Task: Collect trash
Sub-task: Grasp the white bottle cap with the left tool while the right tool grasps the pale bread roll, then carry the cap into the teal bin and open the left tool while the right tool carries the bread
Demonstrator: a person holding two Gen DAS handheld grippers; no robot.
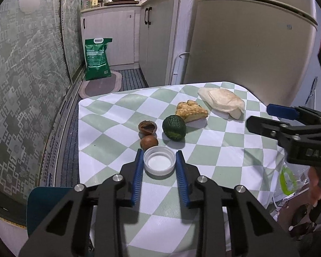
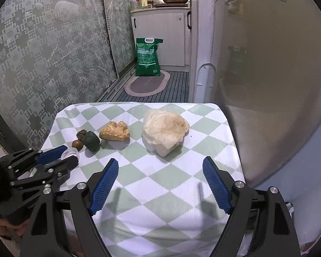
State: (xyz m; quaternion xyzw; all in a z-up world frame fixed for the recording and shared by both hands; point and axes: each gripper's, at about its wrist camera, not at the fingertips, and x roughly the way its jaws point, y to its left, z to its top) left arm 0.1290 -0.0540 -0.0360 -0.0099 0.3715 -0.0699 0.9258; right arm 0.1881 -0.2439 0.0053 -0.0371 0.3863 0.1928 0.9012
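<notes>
On the checked tablecloth (image 1: pixel 214 150) lie a white bottle cap (image 1: pixel 159 163), two brown nut shells (image 1: pixel 147 127) (image 1: pixel 149 142), a dark green crumpled lump (image 1: pixel 174 127), a tan bread-like scrap (image 1: pixel 191 111) and a crumpled white tissue (image 1: pixel 222 101). My left gripper (image 1: pixel 159 156) is open with its blue pads on either side of the cap, close but with small gaps. My right gripper (image 2: pixel 160 167) is open wide and empty, above the cloth just short of the tissue (image 2: pixel 164 131). The right wrist view shows the left gripper (image 2: pixel 64 156) around the cap (image 2: pixel 70 152).
A fridge (image 1: pixel 246 42) stands right behind the table. Kitchen cabinets (image 1: pixel 160 32), a green rice bag (image 1: pixel 97 59) and an oval mat (image 1: pixel 100 85) are beyond. A patterned glass door (image 1: pixel 21 85) runs along the left. A plastic bag (image 1: pixel 289 180) hangs at the table's right.
</notes>
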